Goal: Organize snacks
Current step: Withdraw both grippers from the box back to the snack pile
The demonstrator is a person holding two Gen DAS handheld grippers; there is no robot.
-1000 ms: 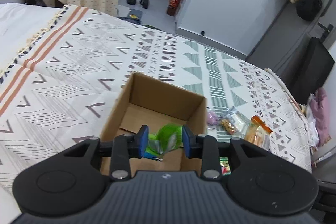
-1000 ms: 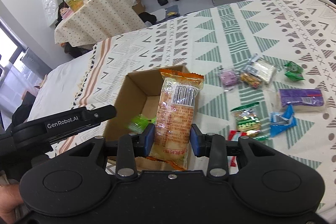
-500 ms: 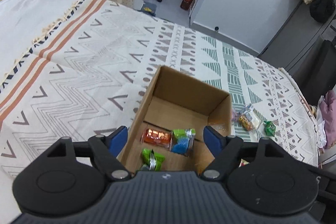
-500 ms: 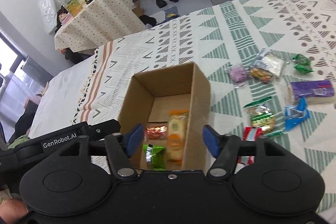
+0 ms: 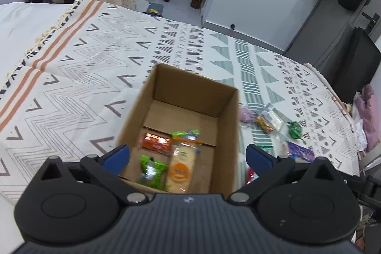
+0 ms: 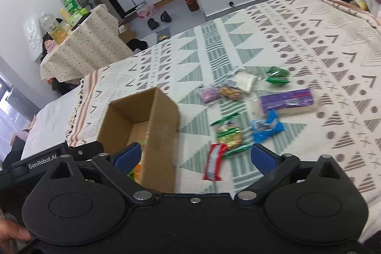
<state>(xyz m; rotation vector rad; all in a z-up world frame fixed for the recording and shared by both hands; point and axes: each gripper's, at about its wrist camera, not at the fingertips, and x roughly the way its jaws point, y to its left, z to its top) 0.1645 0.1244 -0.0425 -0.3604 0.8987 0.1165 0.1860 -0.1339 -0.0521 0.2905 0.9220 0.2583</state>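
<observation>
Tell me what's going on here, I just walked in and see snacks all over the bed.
A person with a gripper in each hand is sorting snacks into a cardboard box on the bedspread. The left gripper and the right gripper are both empty, jaws opening. Four packets lie in the box, among them an orange cracker pack. More wait beside it, such as a red packet and a purple pack.

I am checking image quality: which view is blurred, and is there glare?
Right wrist view: motion blur smears the cardboard box and the snacks on the bedspread. Left wrist view: sharper; small glare on the orange packet in the box; fisheye bends both.
</observation>
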